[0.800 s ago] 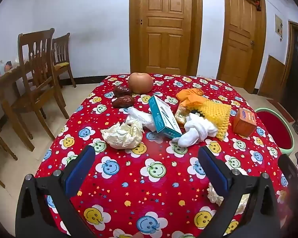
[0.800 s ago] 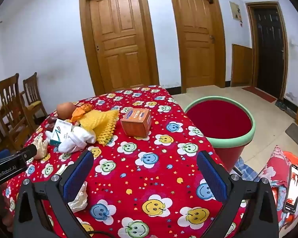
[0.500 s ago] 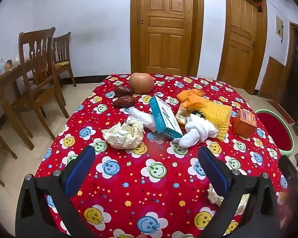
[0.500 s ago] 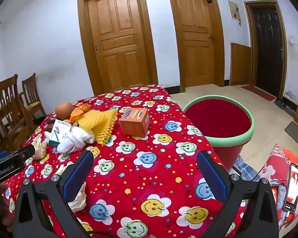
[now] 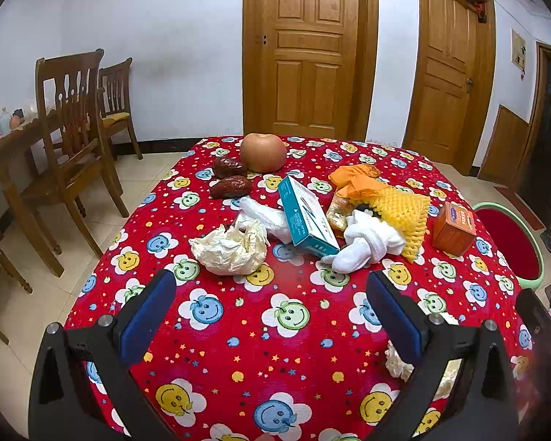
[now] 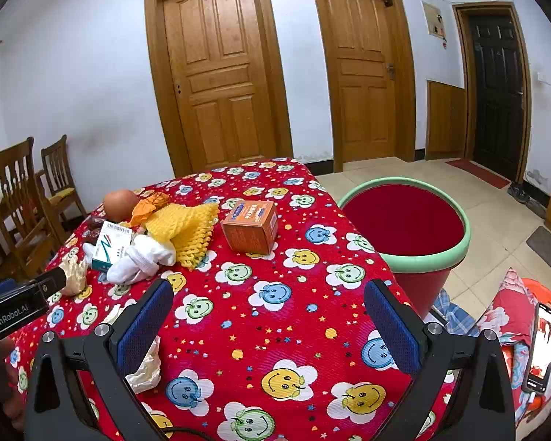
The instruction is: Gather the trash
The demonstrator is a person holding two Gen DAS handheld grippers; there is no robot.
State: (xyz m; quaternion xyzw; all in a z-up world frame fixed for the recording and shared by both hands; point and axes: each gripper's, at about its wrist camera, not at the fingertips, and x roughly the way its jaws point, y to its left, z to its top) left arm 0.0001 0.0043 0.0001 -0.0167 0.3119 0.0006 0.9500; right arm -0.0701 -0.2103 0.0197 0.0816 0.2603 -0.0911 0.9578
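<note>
- Trash spread on red smiley tablecloth (image 5: pixel 283 334), none gripped.
- Left gripper (image 5: pixel 272 316): jaws wide, empty, over bare cloth. Crumpled paper wad (image 5: pixel 231 246) just ahead-left; teal box (image 5: pixel 306 218) and white knotted cloth (image 5: pixel 367 244) ahead; yellow foam net (image 5: pixel 404 213) beyond those.
- Right gripper (image 6: pixel 268 316): jaws wide, empty. Orange box (image 6: pixel 251 226) ahead, well apart. Red bin (image 6: pixel 411 231), green rim, ahead-right beside table edge.
- Small paper scrap (image 6: pixel 145 365) under right gripper's left finger.

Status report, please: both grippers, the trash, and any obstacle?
Left gripper open, empty. Right gripper open, empty. Crumpled paper, teal box, orange box all on the table; red bin beside it. Nothing in the way.
</note>
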